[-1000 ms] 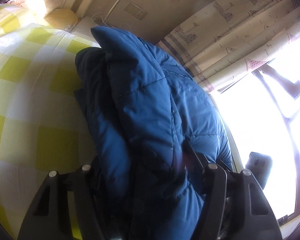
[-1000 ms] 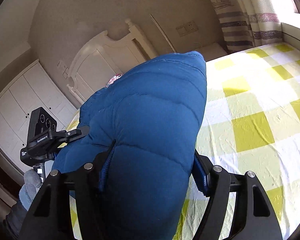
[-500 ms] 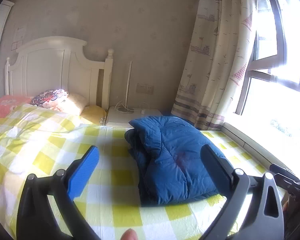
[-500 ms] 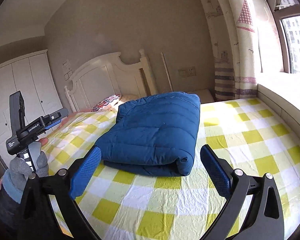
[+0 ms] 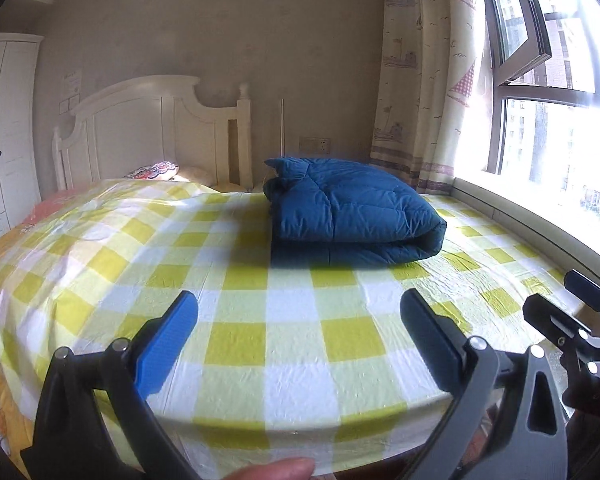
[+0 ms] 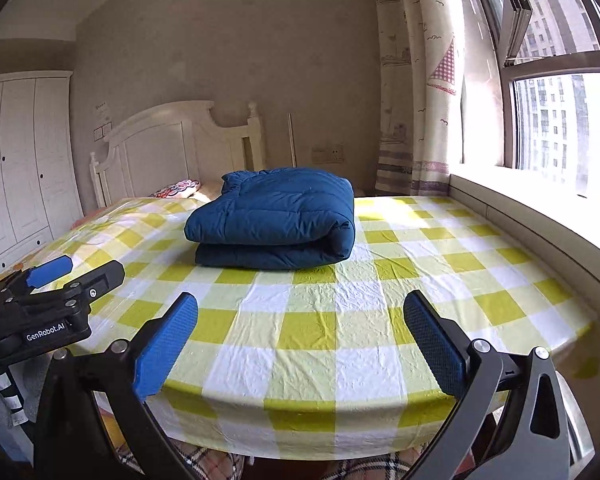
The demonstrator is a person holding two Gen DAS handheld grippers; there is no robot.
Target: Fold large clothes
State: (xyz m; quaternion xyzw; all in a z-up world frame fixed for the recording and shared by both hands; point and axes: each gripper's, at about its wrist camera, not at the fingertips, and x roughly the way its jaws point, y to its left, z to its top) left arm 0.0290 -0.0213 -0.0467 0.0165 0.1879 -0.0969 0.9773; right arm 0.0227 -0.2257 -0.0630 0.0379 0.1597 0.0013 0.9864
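The blue padded jacket (image 6: 274, 220) lies folded into a thick bundle on the bed (image 6: 340, 320), toward the headboard (image 6: 168, 148) end; in the right wrist view it sits at about twelve o'clock from the right hand-held gripper (image 6: 300, 340), well apart from it. In the left wrist view the same bundle shows at about one o'clock from the left hand-held gripper (image 5: 300, 340), also well apart. Both hand-held grippers have just been opening, and their blue pads (image 5: 168, 340) now stand wide apart with only checked sheet between them.

The fold looks finished, so the step in hand is judged to be the release and retreat. To do it well, the person keeps both pairs of jaws fully spread so no pad snags the puffy fabric, and draws straight back toward the foot of the bed rather than sideways. The bundle's rounded fold faces the window (image 6: 560, 128) side and its looser layered edges face the wardrobe (image 6: 24, 160) side; any tidying would best press down on top, since the filling could spring the layers open. The left tool (image 6: 48, 308) sits at nine o'clock in the right view, so the two should stay clear of each other.
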